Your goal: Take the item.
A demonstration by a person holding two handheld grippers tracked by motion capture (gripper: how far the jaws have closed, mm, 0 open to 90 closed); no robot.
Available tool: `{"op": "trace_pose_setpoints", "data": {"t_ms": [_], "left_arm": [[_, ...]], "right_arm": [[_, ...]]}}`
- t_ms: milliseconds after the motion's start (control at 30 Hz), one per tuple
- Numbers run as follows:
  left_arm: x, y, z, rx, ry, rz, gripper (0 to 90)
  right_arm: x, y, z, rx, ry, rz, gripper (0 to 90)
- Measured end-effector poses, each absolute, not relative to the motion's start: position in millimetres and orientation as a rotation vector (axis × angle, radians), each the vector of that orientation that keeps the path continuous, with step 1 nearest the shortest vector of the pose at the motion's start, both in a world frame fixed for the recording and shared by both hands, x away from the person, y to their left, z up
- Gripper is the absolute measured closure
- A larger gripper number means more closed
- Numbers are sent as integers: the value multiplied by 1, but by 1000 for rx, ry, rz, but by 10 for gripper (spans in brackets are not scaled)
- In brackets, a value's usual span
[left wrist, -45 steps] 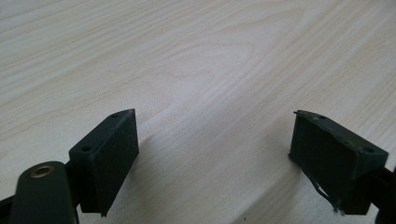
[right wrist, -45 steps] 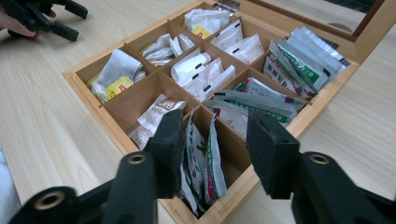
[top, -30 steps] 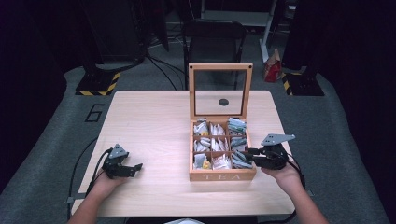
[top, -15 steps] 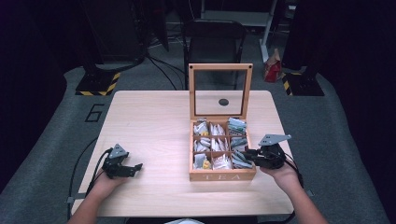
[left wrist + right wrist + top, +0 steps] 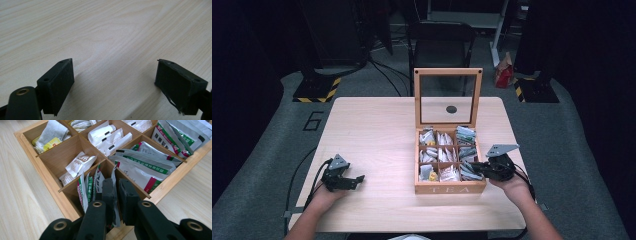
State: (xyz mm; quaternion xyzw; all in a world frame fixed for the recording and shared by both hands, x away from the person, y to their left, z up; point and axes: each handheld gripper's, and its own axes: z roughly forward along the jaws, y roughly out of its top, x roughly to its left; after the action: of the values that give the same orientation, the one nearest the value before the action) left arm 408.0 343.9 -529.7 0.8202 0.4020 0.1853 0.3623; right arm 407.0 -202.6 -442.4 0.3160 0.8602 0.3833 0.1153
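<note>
The right gripper [image 5: 115, 188] is seen dipped into the wooden tea box [image 5: 451, 189], in the compartment nearest the person on the box's right side. Its jaws have just been closing and are now drawn narrow on one silver sachet [image 5: 114, 195], which stands upright betw. them; the pads look pressed to its faces, though a sliver of gap can't be ruled out. The sachet is still down in its compartment, edge-up, w/ a few green-and-white sachets [image 5: 88, 187] packed just left of the jaws. That upright packing is prob. why the grip is taken from above on the top edge: nothing else of the packet is exposed.

Beyond the jaws, flatter silver packets [image 5: 142, 167] are stacked in the next compartment, & white tea bags [image 5: 110, 138] are held further off. The glass lid [image 5: 448, 95] is stood open at the far side of the box, so access from the near side is left free.

The left gripper [image 5: 115, 82] is held off to the side, well apart from the box, resting low over the bare table [image 5: 105, 32] w/ jaws spread wide & nothing betw. them. It is prob. parked there to stay clear of the work, or kept ready to take the sachet once lifted.

Judged from this, the step in hand is the pinch itself; a straight lift out would be needed next, w/ care that neighbouring sachets aren't dragged up too.
</note>
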Motion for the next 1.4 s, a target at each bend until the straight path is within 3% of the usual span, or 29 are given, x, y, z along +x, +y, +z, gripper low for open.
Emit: {"op": "trace_pose_setpoints", "data": {"t_ms": [967,1400], "left_arm": [[408,344,-530,2112,1035,477,149],[408,344,-530,2113,1033,478,149]], "right_arm": [[413,-195,-454,952,2586,1096,844],[414,-192,-455,937,2606,1086,891]]}}
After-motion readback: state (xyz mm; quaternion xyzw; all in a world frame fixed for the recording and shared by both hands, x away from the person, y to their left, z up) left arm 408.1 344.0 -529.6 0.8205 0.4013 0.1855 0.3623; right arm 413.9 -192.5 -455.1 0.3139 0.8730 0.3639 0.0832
